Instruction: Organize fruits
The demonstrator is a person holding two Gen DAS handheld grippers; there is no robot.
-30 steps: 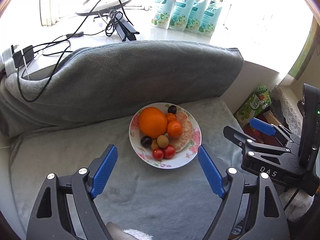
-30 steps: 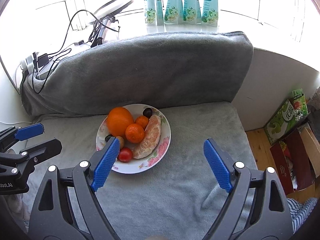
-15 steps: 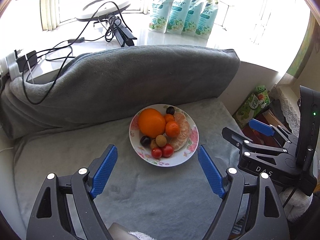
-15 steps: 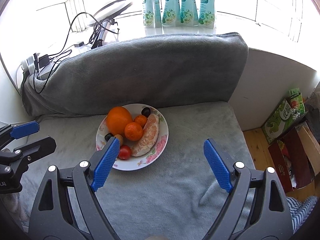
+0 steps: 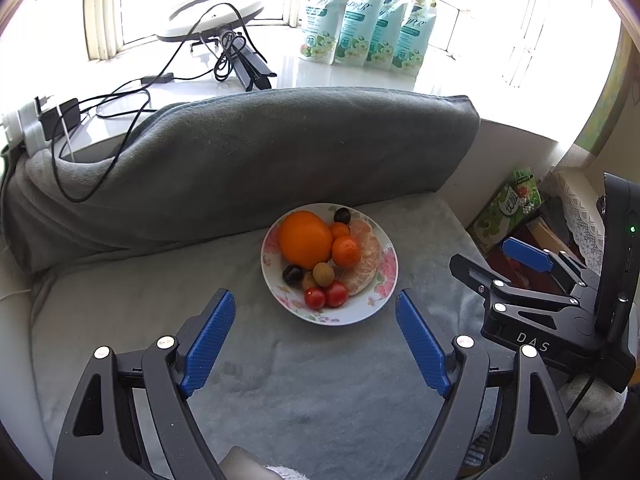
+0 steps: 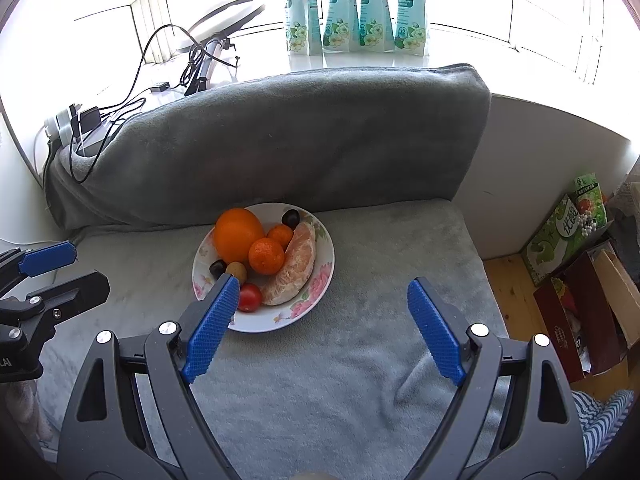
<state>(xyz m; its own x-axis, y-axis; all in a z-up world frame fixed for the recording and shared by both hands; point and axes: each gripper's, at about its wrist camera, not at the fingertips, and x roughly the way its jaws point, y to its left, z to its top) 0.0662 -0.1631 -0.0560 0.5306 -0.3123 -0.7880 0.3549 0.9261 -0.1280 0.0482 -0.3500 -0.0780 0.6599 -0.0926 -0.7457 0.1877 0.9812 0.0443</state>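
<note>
Left hand-held gripper and right hand-held gripper are being held wide open, empty, above the grey blanket near the fruit plate.

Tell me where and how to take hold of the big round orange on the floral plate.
Grip the big round orange across its widest middle, coming from above. It stands tallest on the floral plate; small mandarins crowd its right side, so span front to back, toward the grey cushion.
</note>
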